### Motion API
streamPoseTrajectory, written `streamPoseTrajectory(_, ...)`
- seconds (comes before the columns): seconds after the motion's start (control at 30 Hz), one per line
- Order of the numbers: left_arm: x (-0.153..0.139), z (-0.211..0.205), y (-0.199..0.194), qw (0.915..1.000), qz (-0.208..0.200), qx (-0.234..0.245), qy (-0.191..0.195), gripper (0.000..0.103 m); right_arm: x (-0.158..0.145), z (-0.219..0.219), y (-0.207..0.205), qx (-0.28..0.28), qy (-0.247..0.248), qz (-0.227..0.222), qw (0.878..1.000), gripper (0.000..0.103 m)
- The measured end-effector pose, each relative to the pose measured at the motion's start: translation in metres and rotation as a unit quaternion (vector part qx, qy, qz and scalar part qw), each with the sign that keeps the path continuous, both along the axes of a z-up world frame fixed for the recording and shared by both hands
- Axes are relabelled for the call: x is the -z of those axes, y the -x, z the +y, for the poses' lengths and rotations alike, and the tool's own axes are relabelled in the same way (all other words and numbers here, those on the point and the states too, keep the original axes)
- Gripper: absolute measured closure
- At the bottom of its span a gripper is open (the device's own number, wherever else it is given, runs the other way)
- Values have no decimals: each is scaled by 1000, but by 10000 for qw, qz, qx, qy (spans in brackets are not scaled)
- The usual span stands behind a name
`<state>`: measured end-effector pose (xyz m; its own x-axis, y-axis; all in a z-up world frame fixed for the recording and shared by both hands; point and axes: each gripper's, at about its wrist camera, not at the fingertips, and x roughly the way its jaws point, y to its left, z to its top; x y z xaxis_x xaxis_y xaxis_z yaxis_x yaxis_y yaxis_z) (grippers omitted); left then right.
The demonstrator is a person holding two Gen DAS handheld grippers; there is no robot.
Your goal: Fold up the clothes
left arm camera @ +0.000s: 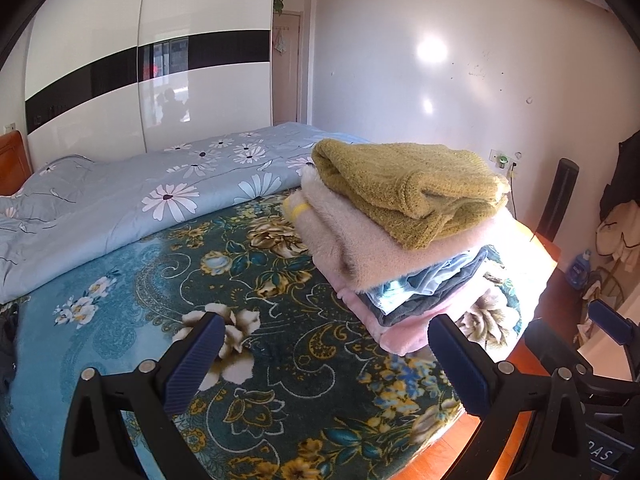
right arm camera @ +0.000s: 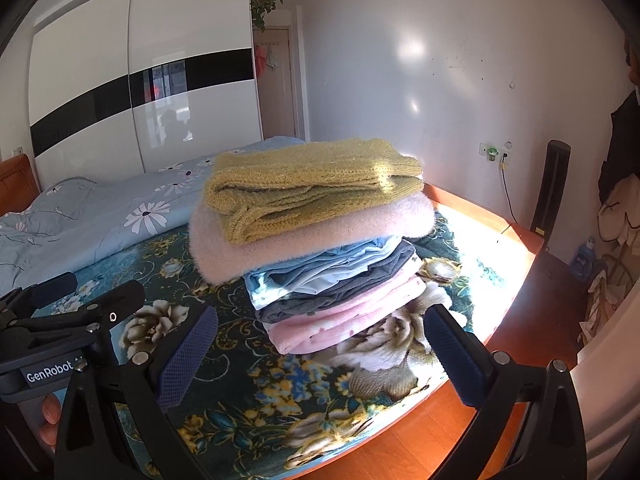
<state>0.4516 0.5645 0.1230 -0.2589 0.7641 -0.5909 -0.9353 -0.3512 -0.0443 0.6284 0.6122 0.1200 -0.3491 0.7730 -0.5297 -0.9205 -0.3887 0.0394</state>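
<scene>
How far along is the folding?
Done: a folded stack sits on the bed, yellow sweater on top. In hand: nothing; the left gripper and right gripper are open and empty. Left: no unfolded clothes show on the bed.

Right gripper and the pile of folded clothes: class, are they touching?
Apart. The right wrist view shows the right gripper open, with a strip of flowered blanket visible between its fingertips and the pile of folded clothes.

bare bedspread (left arm camera: 132,276) left, clothes stack (right arm camera: 320,236) right
</scene>
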Motion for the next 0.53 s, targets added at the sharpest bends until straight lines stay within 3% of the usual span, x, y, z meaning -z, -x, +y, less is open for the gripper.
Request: streamPoseTrajectory(0.53, -2, -1, -7, 9999, -8, 108, -97, 0, -5, -9, -6, 78, -98, -110, 9999, 0)
